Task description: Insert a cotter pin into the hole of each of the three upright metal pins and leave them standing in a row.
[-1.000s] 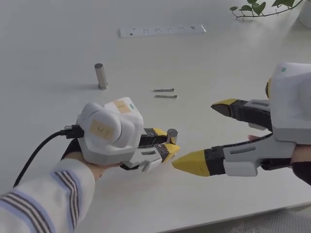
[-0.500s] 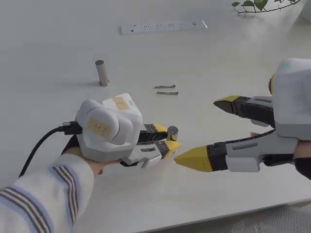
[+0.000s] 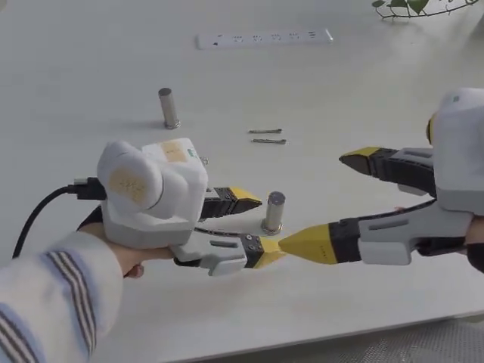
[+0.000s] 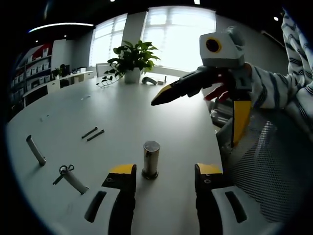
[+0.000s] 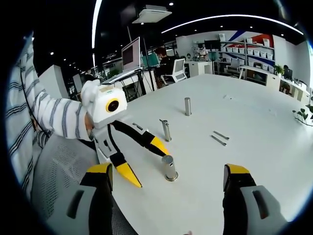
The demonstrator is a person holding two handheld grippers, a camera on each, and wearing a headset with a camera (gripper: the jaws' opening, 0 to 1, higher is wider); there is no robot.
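A short metal pin (image 3: 273, 212) (image 4: 151, 158) (image 5: 169, 167) stands upright on the white table, free, just ahead of my left gripper (image 3: 259, 227) (image 4: 166, 171), which is open with a jaw on either side. My right gripper (image 3: 321, 202) (image 5: 167, 172) hovers open to its right, its lower tip close to the left gripper's lower tip. A second pin (image 5: 167, 130) (image 4: 74, 179) stands behind, with a cotter pin through its top. The third pin (image 3: 168, 108) (image 5: 187, 106) stands farther back, bare. Two loose cotter pins (image 3: 266, 136) (image 4: 93, 133) (image 5: 219, 137) lie side by side.
A white power strip (image 3: 265, 37) lies along the far side of the table. Plant leaves (image 3: 412, 7) reach in at the far right corner. The table's near edge (image 3: 302, 336) runs just below the grippers. A black cable (image 3: 38, 215) trails from the left gripper.
My left gripper was shut on the near pin; it has opened and drawn back a little, and the pin now stands free on the table. The right gripper has stayed open.
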